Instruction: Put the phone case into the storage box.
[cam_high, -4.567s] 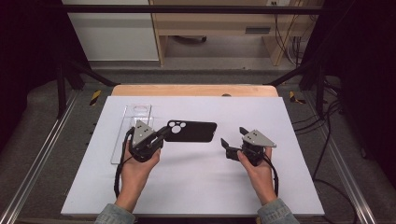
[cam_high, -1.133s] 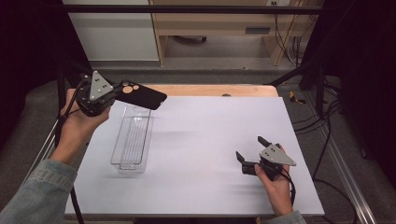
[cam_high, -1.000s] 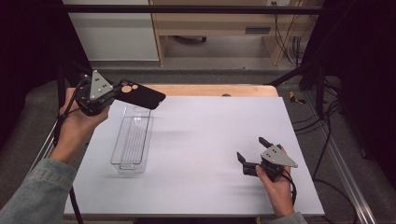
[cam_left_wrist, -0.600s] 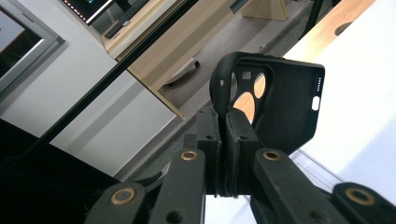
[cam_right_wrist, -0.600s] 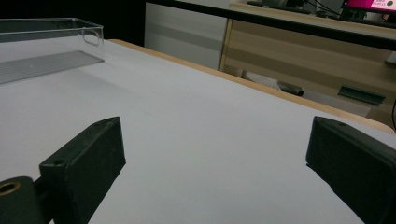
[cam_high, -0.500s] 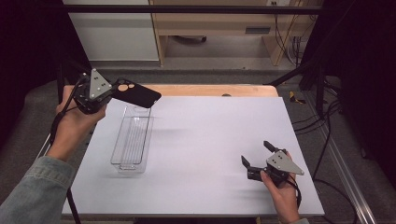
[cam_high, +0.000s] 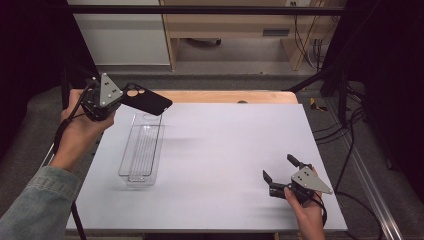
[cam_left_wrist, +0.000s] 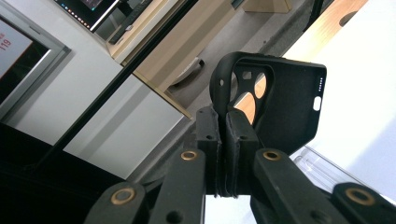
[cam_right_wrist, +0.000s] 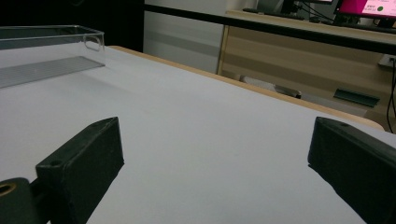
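black silicone phone case (cam_high: 148, 101), one item, pinched at its camera-cutout end by my left gripper (cam_high: 118, 98), raised at about ten o'clock on the table (cam_high: 225, 150), above the far end of the clear plastic tray (cam_high: 141, 150) and not touching it. in the left gripper view the case (cam_left_wrist: 280, 102) stands beyond the jaws with its inner face toward the camera; the jaws are pressed together on its rim, and the bite looks thin.

clear tray: long, narrow, ribbed floor, empty; long axis running roughly twelve to six, lying at about nine o'clock of the table's middle. from the right gripper view its near wall (cam_right_wrist: 51, 35) sits toward ten o'clock, well apart from my jaws.

right gripper (cam_high: 284, 171): jaws spread wide, holding nothing, low over the table at about five o'clock.

step in hand, as i judge it: lowering the case into the tray. notes for doing it well:
- turn my wrist so the case's length lines up with the tray's length before descending; it now points off toward two o'clock.
- bring it toward six o'clock so it hangs over the tray's middle, not the far wall.
- level it, lower until it is at the ribbed floor, then release; a drop could bounce it off the rim.
- the light tray may slide if nudged; my right gripper is free to steady it.
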